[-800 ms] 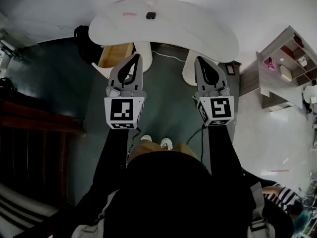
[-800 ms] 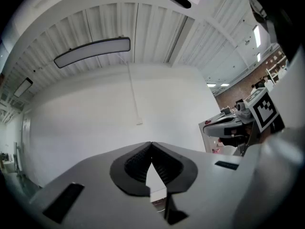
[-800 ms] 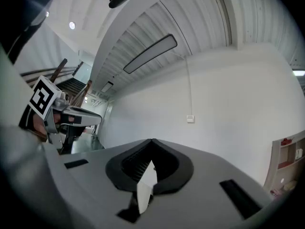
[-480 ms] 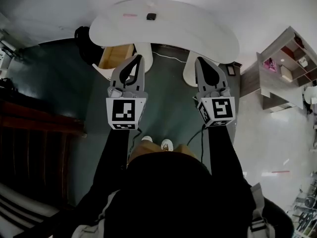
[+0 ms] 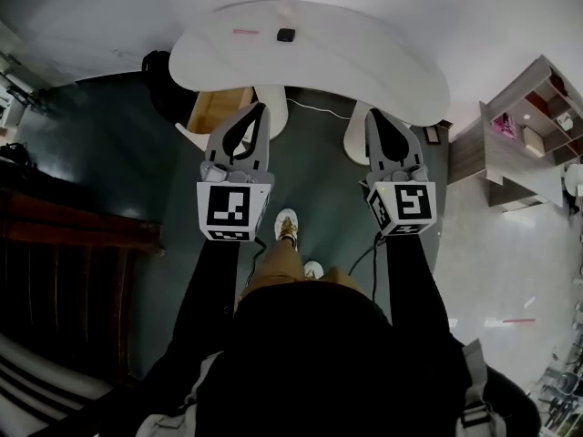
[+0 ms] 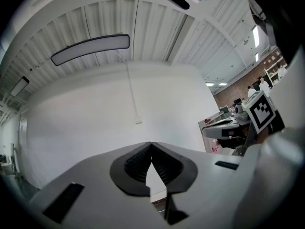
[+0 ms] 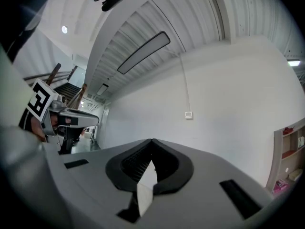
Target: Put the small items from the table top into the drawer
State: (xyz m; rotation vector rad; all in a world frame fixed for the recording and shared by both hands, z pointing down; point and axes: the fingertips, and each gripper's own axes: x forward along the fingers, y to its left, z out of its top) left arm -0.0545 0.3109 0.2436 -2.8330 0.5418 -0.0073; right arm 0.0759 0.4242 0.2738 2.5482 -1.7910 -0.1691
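- The white curved surface (image 5: 364, 53) spans the upper middle of the head view.
- Two small things lie on the surface near its far edge, left of centre: a small dark item (image 5: 286, 35) and, just left of it, a thin pink item (image 5: 245, 32). They lie apart from each other.
- The drawer (image 5: 219, 107) shows under the surface's left part, pulled out, its pale wooden inside facing up. I cannot tell whether anything lies in it.
- The left claw (image 5: 259, 109) is held level at centre left of the frame, its tip just right of the drawer. In its own view the left claw (image 6: 151, 143) has its jaws together at the tips, with nothing between them.
- The right claw (image 5: 373, 113) is held level at centre right, below the surface's near edge. In its own view the right claw (image 7: 151, 140) is closed too, and empty.
- Both claws are well apart from the two items.
- The person's shoes (image 5: 286, 228) stand on the dark floor (image 5: 109, 153), between the two arms.
- A shelf unit (image 5: 537, 98) stands at the right edge.
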